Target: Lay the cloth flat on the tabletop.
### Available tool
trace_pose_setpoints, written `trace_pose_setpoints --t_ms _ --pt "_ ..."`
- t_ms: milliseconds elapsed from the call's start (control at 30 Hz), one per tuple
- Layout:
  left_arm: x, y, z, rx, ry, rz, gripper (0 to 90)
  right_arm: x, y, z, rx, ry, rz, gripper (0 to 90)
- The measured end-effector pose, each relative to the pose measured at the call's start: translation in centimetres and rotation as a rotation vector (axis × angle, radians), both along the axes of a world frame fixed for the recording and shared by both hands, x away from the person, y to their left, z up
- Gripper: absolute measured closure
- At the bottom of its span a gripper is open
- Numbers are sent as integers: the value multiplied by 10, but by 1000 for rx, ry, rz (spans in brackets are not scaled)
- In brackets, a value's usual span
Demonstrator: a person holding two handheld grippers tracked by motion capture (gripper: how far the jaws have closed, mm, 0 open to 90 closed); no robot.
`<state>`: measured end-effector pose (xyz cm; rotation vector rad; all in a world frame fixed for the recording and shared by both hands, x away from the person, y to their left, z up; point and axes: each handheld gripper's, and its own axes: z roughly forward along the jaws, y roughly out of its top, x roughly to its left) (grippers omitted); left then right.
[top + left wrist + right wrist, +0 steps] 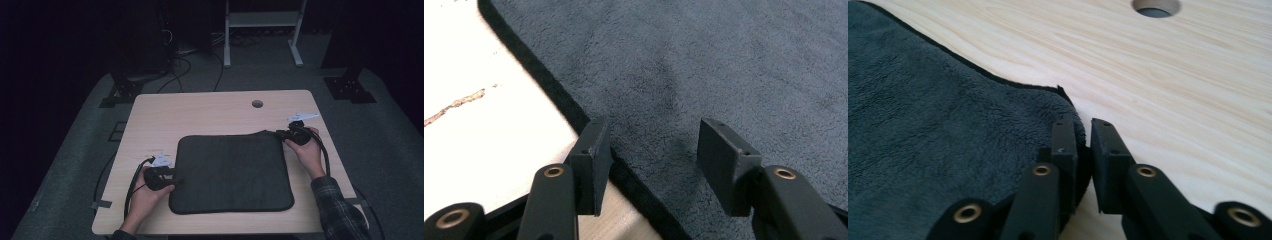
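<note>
A dark grey towel [230, 170] lies flat in the middle of the light wooden table [200, 110]. My left gripper [176, 180] is at the towel's left edge near the front corner. In the left gripper view it [654, 125] stands open, one jaw over the black hem and the other over the towel [724, 60], with nothing pinched. My right gripper [281, 134] is at the towel's far right corner. In the right gripper view it [1084, 122] is shut on the corner's edge of the towel [923, 125], which is slightly raised there.
A round cable hole [257, 103] [1155, 6] sits in the table behind the towel. Bare wood runs all round the towel. Beyond the table's far edge are cables, dark stands and a white frame [262, 30] on the floor.
</note>
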<state>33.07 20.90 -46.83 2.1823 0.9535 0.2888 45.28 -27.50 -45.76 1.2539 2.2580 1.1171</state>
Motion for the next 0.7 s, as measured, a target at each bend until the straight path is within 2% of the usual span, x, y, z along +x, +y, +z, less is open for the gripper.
trace_pose_setpoints --t_ms 33,100,133,167,200,233,367,467,500,533,567,667,700 --pt "0 0 0 0 0 -1 467 -2 -3 -2 -29 8 -17 720" --pt "0 0 0 -1 1 1 466 -3 -6 -3 -27 9 -23 696" --pt "0 0 0 -4 2 2 463 -5 -12 -2 -1 6 -37 647" --pt "0 0 0 -8 4 1 452 -6 -14 -1 3 2 -45 614" --pt "0 0 0 -8 4 1 441 -6 -14 -1 3 2 -45 614" --pt "0 0 0 -15 9 2 421 -10 -19 0 7 -8 -58 536" --pt "-1 2 2 -15 -8 17 369 -21 -27 0 -18 -15 -76 447" --pt "-2 5 3 -22 -20 31 337 -27 -32 0 -27 -23 -83 445" --pt "-2 9 3 -23 -29 40 324 -36 -39 0 -23 -18 -90 426" --pt "-2 9 3 -23 -29 40 316 -36 -39 0 -23 -18 -90 426" --pt "-2 12 3 -20 -35 54 309 -44 -44 -1 -26 -17 -93 418" --pt "-3 15 3 -18 -39 69 283 -53 -48 -2 -34 -17 -90 408" --pt "-3 18 3 -17 -42 79 277 -61 -51 -4 -45 -15 -88 398"
